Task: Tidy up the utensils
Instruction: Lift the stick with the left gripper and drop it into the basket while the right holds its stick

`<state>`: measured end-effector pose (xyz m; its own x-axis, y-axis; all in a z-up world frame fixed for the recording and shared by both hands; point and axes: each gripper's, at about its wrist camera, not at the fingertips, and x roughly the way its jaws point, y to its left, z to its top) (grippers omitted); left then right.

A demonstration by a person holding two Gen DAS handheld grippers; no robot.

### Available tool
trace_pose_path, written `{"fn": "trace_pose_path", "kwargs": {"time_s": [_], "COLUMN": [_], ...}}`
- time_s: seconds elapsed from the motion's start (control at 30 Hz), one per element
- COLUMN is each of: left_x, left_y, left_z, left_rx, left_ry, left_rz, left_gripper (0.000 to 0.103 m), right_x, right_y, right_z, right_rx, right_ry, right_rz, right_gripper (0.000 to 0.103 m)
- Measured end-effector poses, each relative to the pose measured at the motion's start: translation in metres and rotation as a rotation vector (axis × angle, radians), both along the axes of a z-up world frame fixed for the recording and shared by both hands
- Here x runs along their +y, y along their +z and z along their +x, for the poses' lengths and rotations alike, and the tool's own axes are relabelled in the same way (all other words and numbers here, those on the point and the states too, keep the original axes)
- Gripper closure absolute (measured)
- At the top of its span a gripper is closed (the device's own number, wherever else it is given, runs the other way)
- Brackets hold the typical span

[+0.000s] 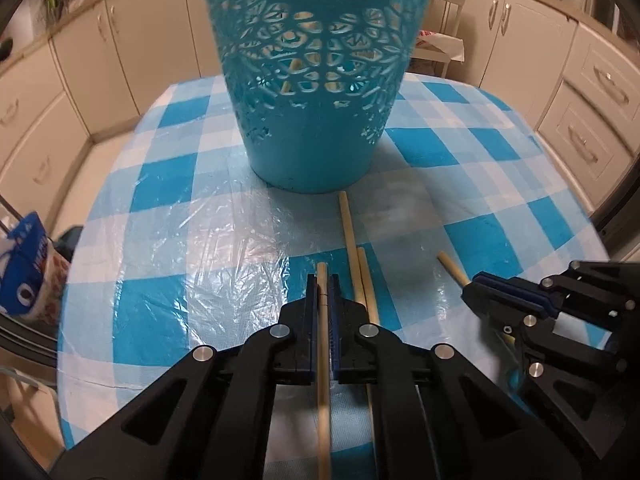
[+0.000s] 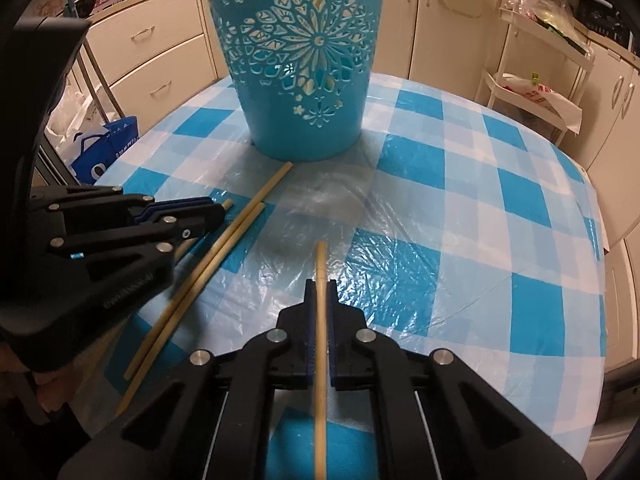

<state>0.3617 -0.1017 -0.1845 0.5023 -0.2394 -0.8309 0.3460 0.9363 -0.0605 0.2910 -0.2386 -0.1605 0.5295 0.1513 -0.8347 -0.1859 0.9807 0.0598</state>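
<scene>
Left claw (image 1: pixel 323 280) clamped on a wooden chopstick (image 1: pixel 322 360) pointing toward the teal cutout basket (image 1: pixel 316 80), right claw (image 2: pixel 321 285) gripping another chopstick (image 2: pixel 320 340) likewise, two loose chopsticks (image 2: pixel 208 264) lying parallel between them, checkered surface (image 2: pixel 480 200) open on the right up to its rounded edge

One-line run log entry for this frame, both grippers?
left gripper: shut on chopstick | right gripper: shut on chopstick | two loose chopsticks on table | blue basket: upright
</scene>
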Motion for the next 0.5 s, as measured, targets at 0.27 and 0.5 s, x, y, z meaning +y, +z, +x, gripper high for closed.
{"fn": "trace_pose_path", "kwargs": {"time_s": [0.27,0.5], "left_x": [0.019,0.024], "left_y": [0.008,0.021], "left_z": [-0.003,-0.011], "left_rx": [0.01,-0.019], "left_ry": [0.02,0.022], "left_rz": [-0.085,-0.112], "left_gripper": [0.098,0.098], "right_x": [-0.02,-0.023], "right_y": [0.008,0.002], "right_z": [-0.004,-0.01], "right_rx": [0.003,0.022], "right_ry": [-0.076,-0.086], "right_rz": [0.147,0.179], "right_gripper": [0.097,0.097]}}
